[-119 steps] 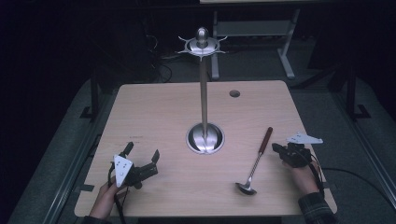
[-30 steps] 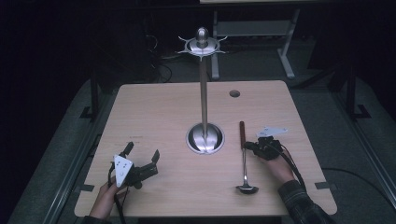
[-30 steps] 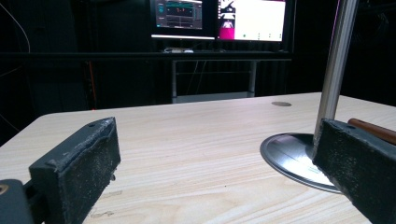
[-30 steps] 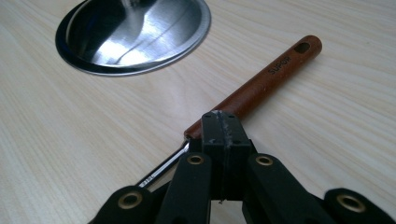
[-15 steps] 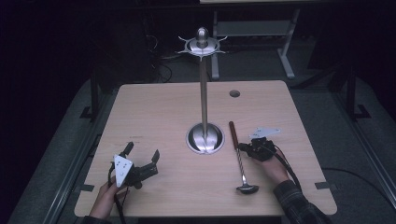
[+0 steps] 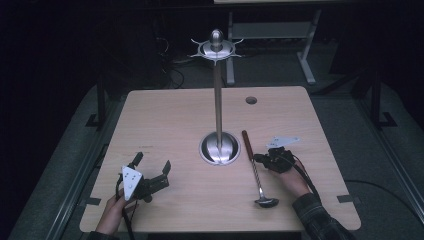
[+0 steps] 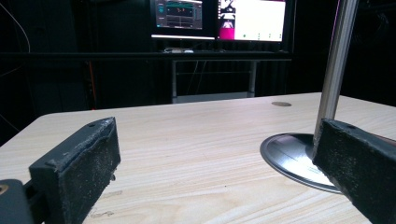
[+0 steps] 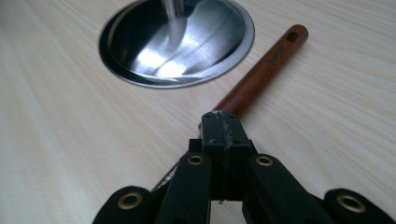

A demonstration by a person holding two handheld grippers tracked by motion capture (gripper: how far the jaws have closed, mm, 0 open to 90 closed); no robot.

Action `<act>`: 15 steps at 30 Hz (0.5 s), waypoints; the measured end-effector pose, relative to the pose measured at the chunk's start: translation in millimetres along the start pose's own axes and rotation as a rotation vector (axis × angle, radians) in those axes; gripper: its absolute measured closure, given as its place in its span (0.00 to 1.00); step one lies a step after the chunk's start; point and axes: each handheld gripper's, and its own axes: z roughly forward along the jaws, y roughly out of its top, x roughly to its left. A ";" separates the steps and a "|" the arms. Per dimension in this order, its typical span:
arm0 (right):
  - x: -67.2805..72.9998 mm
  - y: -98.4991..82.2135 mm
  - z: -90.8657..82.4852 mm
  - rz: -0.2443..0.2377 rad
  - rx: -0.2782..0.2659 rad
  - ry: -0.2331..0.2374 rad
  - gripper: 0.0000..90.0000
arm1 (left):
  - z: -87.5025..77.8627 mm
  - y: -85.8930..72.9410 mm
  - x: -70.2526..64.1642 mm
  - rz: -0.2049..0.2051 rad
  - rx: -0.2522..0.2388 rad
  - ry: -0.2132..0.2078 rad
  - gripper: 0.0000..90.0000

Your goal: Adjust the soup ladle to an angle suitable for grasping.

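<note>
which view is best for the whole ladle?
High view: the ladle lies full length on the table, wooden handle toward the stand, bowl nearest the person, right gripper shut on its shaft. The right gripper view gives a close look at the handle; the left gripper view adds nothing.

Light wood-grain table (image 6: pixel 170 120) with a round cable hole (image 6: pixel 251 100) near its far right corner. The metal stand's round base (image 6: pixel 219 148) sits near centre. A ladle (image 6: pixel 256 170) with a wooden handle lies flat just right of the base, bowl toward the near edge.
</note>
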 end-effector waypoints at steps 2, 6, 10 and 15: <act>3.3 4.0 -5.7 0.009 0.037 0.022 1.00 | -0.4 0.1 0.4 0.005 0.005 0.000 0.00; 10.4 8.1 -13.3 0.012 0.088 0.047 1.00 | -0.3 0.0 0.3 0.003 0.003 0.001 0.00; 27.3 11.1 -23.6 0.002 0.189 0.100 1.00 | -0.1 0.0 0.0 0.000 0.001 0.001 0.00; 42.5 9.3 -26.6 -0.009 0.273 0.133 1.00 | -0.1 0.0 0.1 0.000 0.000 0.004 0.00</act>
